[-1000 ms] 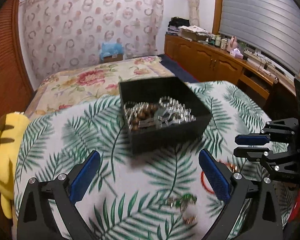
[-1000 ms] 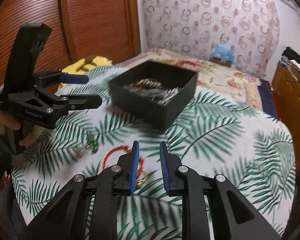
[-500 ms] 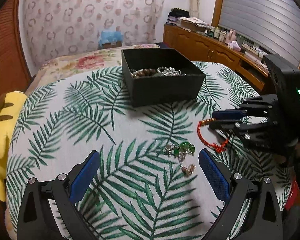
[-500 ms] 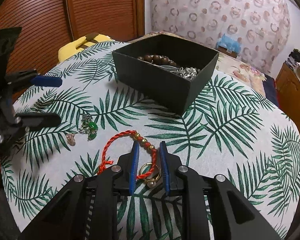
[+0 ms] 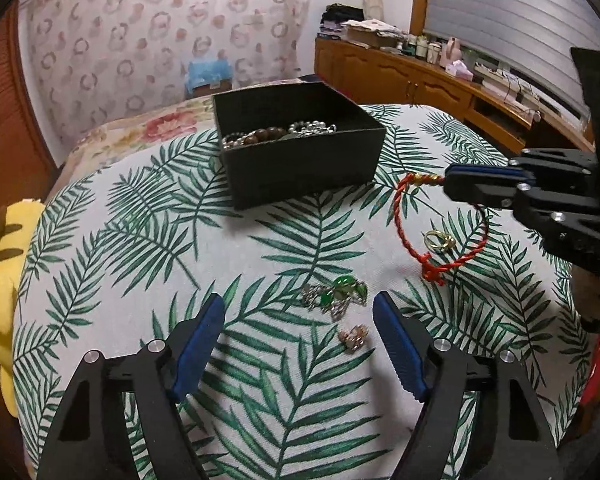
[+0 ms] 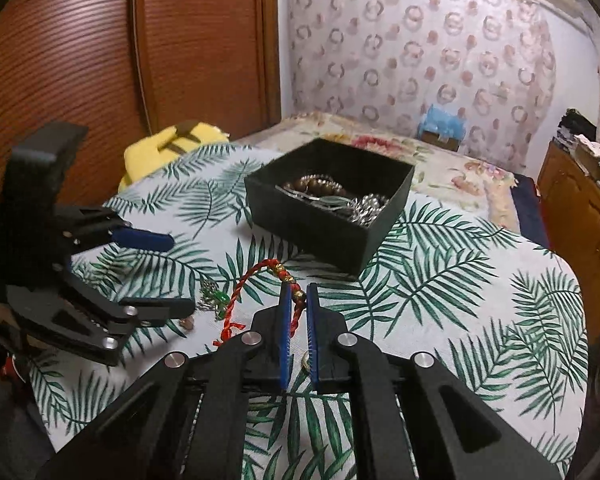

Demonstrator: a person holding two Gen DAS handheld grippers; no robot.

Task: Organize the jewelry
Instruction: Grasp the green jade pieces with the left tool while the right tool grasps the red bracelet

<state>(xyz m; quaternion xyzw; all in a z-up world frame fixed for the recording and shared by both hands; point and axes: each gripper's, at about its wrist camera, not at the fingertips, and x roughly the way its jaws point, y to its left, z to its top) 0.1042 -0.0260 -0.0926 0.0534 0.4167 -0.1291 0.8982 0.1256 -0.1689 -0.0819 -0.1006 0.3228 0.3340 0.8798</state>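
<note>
Right now the right gripper [image 6: 297, 298] is pinched down on the red cord bracelet [image 5: 410, 240], its blue pads closed around the stretch of cord next to the gold beads, which looks like a sensible place to hold because the knotted, beaded section gives the pads something thicker than bare cord to bite on. Most of the loop droops toward the tabletop [image 5: 260, 248], and the tasselled knot at the far side seems to rest on or just above the cloth, so I judge the bracelet is only just being lifted. One black box [image 5: 300, 148] sits farther back on the palm-leaf cloth, open at the top and already holding a brown bead strand and some silvery chains, and it is presumably where the bracelet belongs. The left gripper [image 5: 300, 344] hangs wide open and empty just above the cloth, framing the green-stone piece [image 5: 336, 294] and the small pink-gold piece [image 5: 354, 337], so it seems staged for one of them. Loose on the cloth I count four items: one red bracelet, one gold ring [image 5: 439, 239] lying inside the bracelet's loop, one green cluster and one small pink-gold trinket.
</note>
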